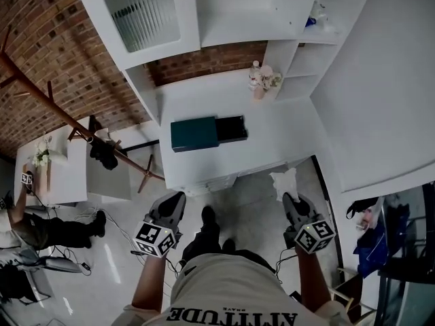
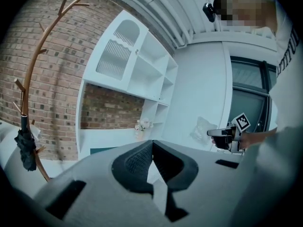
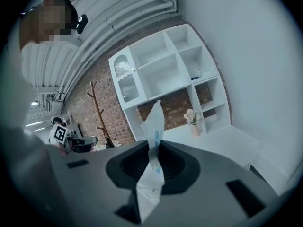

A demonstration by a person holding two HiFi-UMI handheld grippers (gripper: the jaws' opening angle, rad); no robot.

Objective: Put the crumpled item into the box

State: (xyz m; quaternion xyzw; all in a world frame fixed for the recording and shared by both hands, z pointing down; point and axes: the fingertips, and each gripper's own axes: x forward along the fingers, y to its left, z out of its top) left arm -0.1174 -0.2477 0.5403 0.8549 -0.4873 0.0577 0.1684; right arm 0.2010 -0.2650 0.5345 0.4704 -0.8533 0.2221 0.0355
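Two risks are showing here. First, the right claw (image 3: 154, 163) is pinching the crumpled wrapper (image 3: 155, 122) by a thin fold only. Its jaws are sitting nearly together on that fold, and most of the white sheet is sticking up loose past the tips. A quick swing could be enough to shake it free. The claw is hanging over the floor (image 1: 251, 192), short of the front edge of the bench (image 1: 279, 131), so a slip would be landing the wrapper there rather than in the box (image 1: 206, 132).

Second, the box is lying near the middle of the bench, toward its left edge, and only the dark part at its right end is looking open. That opening is appearing small beside the tall, springy wrapper, so a loose flap could be catching on the rim or springing back out on release. A vase (image 1: 258, 80) is standing at the back edge, well apart from the likely path.

Both arms are reaching forward and down, level with each other, the marker cubes facing up and the tips aiming at the bench. The left claw (image 2: 152, 162) is idling with its jaws together on nothing.
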